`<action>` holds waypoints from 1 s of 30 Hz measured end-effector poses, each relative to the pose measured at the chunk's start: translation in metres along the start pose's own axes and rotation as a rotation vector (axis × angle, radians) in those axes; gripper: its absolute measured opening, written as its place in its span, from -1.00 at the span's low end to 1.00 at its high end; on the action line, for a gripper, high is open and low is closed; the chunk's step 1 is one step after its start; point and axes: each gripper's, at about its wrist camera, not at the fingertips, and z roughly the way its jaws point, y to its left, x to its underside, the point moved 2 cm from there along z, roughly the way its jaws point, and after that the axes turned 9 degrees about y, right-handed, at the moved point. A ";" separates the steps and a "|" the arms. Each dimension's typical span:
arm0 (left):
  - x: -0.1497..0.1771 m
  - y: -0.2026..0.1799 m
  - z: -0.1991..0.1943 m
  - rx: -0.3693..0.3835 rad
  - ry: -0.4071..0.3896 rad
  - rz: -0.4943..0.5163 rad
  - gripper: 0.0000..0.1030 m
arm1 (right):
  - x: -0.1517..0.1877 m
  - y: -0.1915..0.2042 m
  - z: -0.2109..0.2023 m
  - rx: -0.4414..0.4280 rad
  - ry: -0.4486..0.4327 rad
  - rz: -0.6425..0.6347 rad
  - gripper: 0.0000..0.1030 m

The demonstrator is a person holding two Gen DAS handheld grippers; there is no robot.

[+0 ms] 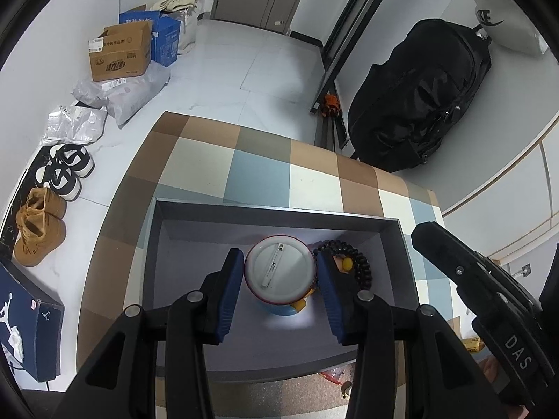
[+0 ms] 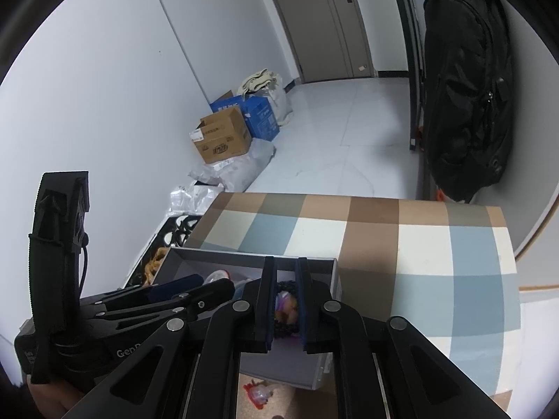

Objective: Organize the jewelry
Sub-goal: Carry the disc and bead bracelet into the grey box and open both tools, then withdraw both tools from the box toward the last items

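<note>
Left gripper (image 1: 279,276) clamps a round white pin-back badge (image 1: 277,270) over the grey tray (image 1: 279,214); dark beaded bracelet (image 1: 360,258) at three o'clock; right gripper (image 2: 285,309) nearly closed, seemingly empty.

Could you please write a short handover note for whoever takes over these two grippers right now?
Left gripper: fingers on either side of the round badge, which is face down with its pin showing, inside the grey box; contact looks likely.
Right gripper: nearly closed, over the dark bead bracelet in the same box; whether it grips it is not clear.
The box sits on the checkered table. A small red and clear item lies outside the box by its near edge.
Done: badge and bracelet are in the box.
Left: probably let go of both and bring in the stray item.
</note>
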 end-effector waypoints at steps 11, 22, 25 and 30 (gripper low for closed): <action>0.003 -0.010 -0.008 0.006 -0.021 0.020 0.34 | 0.000 -0.006 -0.020 -0.017 -0.075 0.033 0.05; 0.013 -0.017 -0.018 -0.036 -0.052 0.064 0.34 | 0.007 -0.011 -0.036 -0.003 -0.099 0.047 0.39; 0.018 -0.019 -0.022 -0.047 -0.054 0.073 0.34 | 0.012 -0.011 -0.041 0.001 -0.104 0.042 0.50; 0.029 -0.022 -0.027 -0.057 -0.056 0.082 0.34 | 0.024 -0.007 -0.045 0.016 -0.100 0.007 0.60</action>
